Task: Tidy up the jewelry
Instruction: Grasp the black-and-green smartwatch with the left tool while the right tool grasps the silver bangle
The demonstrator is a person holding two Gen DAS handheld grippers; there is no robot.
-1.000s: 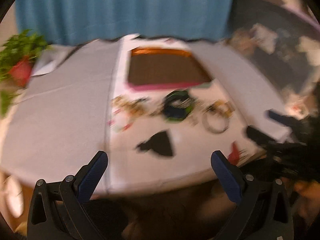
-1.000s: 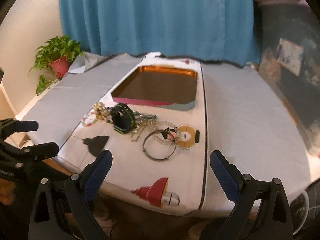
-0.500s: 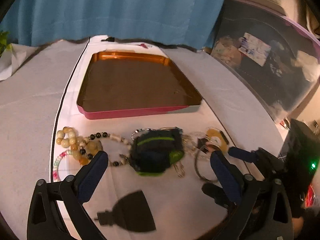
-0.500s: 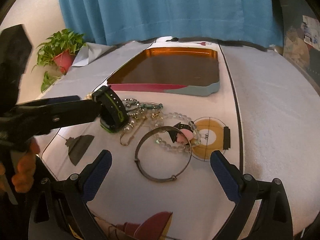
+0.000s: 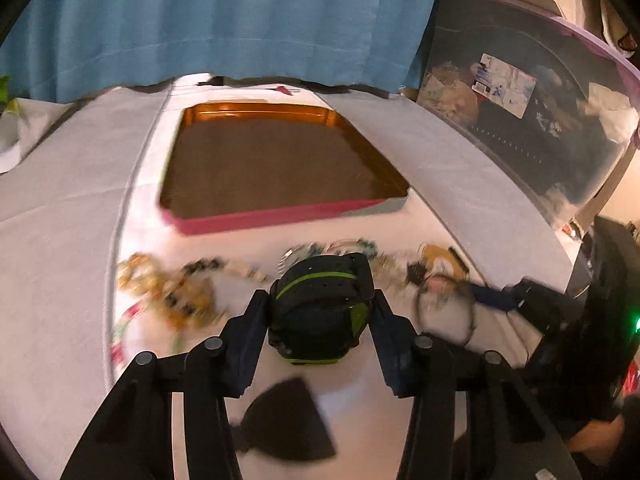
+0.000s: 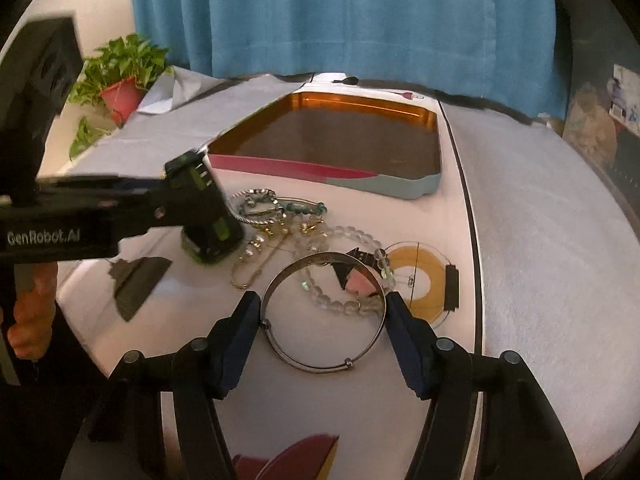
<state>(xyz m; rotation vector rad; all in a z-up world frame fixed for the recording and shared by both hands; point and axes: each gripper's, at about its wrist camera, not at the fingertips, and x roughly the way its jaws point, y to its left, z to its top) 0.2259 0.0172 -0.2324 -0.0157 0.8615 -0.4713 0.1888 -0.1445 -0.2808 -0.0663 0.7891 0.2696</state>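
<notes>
My left claw [image 5: 320, 312] is squeezing a black watch [image 5: 322, 306] with green stripes. The watch sits just off the pile of beads, in front of the tray [image 5: 256, 218]. My right claw [image 6: 322, 316] has its two fingers touching both sides of a thin metal bangle [image 6: 320, 354]. I think it is gripping the bangle, which lies flat on the surface [image 6: 532, 240].

Here is what could go wrong. The bangle is thin and round, so I think it could pop out sideways if I squeeze too hard. A string of clear beads [image 6: 344, 304] lies across the inside of the bangle. If I lift now, the beads may catch and get dragged along. The watch is fat and rubbery, so it might twist in my left claw on the way to the tray. More chains sit right beside it and could snag too.

The surface has a white cloth with pictures on it. The tray is brown inside with a pink front edge, and nothing is in it yet. Behind is a blue curtain [image 6: 340, 16]. A green plant in a red pot [image 6: 120, 76] stands at the far left.
</notes>
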